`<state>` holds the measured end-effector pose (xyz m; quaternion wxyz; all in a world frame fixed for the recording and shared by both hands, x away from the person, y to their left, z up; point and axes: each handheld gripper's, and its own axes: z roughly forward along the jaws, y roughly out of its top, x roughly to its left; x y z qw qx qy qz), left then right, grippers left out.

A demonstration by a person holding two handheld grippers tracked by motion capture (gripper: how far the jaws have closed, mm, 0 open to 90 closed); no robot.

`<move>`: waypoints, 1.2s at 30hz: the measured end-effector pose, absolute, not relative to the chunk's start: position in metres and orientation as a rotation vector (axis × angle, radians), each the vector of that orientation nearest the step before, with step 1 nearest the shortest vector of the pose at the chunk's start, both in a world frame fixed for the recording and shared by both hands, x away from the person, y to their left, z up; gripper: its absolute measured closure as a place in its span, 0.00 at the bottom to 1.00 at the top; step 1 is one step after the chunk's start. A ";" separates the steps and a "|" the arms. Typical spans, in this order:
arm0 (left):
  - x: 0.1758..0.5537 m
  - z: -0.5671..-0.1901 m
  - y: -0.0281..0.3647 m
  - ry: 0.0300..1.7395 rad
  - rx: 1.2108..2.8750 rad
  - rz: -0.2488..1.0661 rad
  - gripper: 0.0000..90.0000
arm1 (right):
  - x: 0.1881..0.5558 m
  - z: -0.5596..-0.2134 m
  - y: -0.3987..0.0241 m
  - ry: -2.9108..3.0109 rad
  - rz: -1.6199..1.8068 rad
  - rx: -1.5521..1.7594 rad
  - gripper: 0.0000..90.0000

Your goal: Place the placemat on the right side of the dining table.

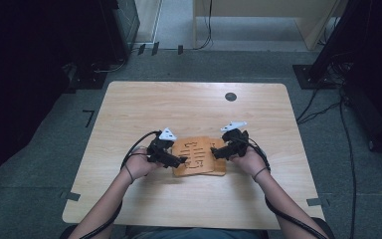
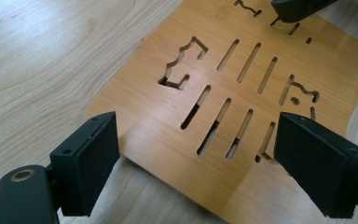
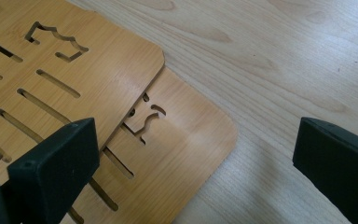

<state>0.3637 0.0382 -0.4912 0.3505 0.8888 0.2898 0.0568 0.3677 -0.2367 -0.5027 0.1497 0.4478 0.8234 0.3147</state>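
Note:
Two thin orange-brown wooden panels with cut slots and notched shapes lie stacked on the table, the top panel [image 1: 193, 154] [image 2: 242, 93] [image 3: 65, 65] shifted left over the lower panel [image 1: 220, 167] [image 3: 182, 154]. My left gripper [image 1: 179, 161] [image 2: 198, 163] is open, its jaws straddling the top panel's near-left corner without touching it. My right gripper [image 1: 214, 152] [image 3: 196, 168] is open too, with its jaws spread over the lower panel's exposed right corner. In the left gripper view the right gripper's black tip [image 2: 298, 8] hovers at the panel's far edge.
The light wooden table [image 1: 144, 107] has a dark round grommet [image 1: 231, 96] near its far edge. Cables [image 1: 323, 107] trail over the grey floor at the right, and dark equipment stands at the far left and right.

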 end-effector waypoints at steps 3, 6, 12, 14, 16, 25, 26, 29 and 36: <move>0.365 -0.492 0.036 0.745 2.307 0.144 0.15 | 0.366 -0.503 -0.239 2.369 0.894 1.273 0.00; 0.366 -0.493 0.034 0.742 2.306 0.134 0.15 | 0.364 -0.503 -0.240 2.368 0.892 1.282 0.00; 0.367 -0.495 0.033 0.732 2.314 0.126 0.15 | 0.361 -0.502 -0.240 2.374 0.899 1.284 0.00; 0.367 -0.495 0.033 0.738 2.308 0.123 0.15 | 0.360 -0.501 -0.239 2.376 0.902 1.279 0.01; 0.367 -0.495 0.034 0.735 2.310 0.122 0.15 | 0.360 -0.500 -0.238 2.388 0.901 1.262 0.08; 0.368 -0.498 0.035 0.738 2.317 0.113 0.15 | 0.357 -0.496 -0.232 2.413 0.915 1.242 0.08; 0.368 -0.499 0.035 0.739 2.311 0.110 0.15 | 0.357 -0.496 -0.232 2.416 0.917 1.235 0.08; 0.369 -0.499 0.037 0.740 2.298 0.102 0.15 | 0.356 -0.494 -0.231 2.443 0.937 1.248 0.20; 0.369 -0.501 0.038 0.741 2.306 0.108 0.15 | 0.356 -0.491 -0.227 2.464 0.948 1.314 0.17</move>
